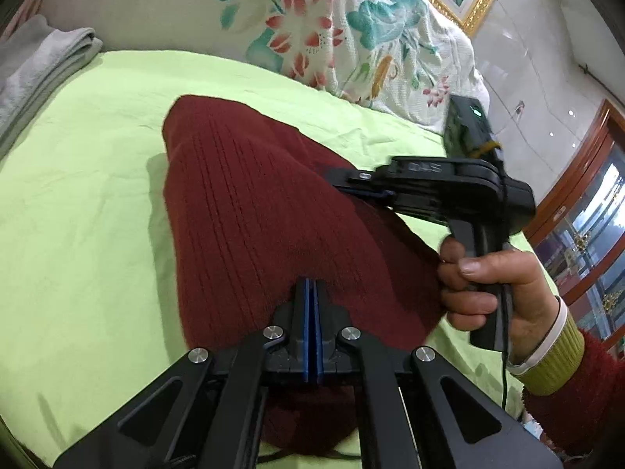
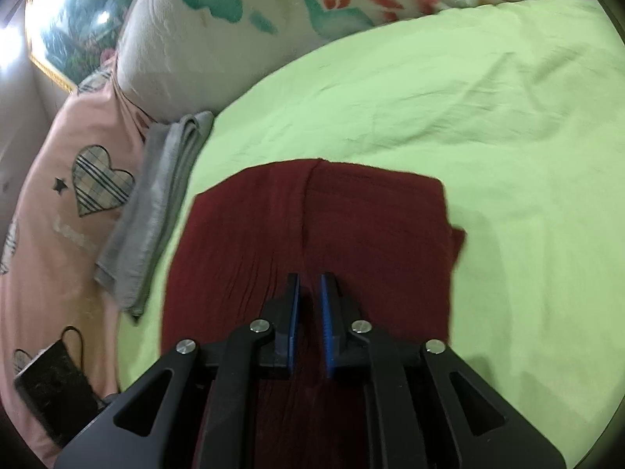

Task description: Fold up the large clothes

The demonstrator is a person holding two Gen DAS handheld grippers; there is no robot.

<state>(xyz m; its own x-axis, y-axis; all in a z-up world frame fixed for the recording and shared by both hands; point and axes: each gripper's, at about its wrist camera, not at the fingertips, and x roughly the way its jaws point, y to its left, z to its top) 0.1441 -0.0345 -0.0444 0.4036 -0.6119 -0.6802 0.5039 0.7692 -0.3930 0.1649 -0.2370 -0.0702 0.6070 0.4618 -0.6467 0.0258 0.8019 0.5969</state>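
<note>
A dark red ribbed knit garment (image 1: 254, 211) lies folded on the green bed sheet (image 1: 78, 203). My left gripper (image 1: 312, 285) is shut with its blue pads together at the garment's near edge; I cannot tell whether cloth is pinched. My right gripper shows in the left wrist view (image 1: 351, 183), held over the garment's right side by a hand. In the right wrist view the right gripper (image 2: 310, 285) stands slightly open just above the red garment (image 2: 351, 226), with nothing between the pads.
A folded grey garment (image 2: 156, 211) lies at the sheet's left edge, also in the left wrist view (image 1: 39, 66). A floral quilt (image 1: 332, 31) is piled behind. A pink heart-patterned cover (image 2: 58, 203) and a dark object (image 2: 50, 387) lie left.
</note>
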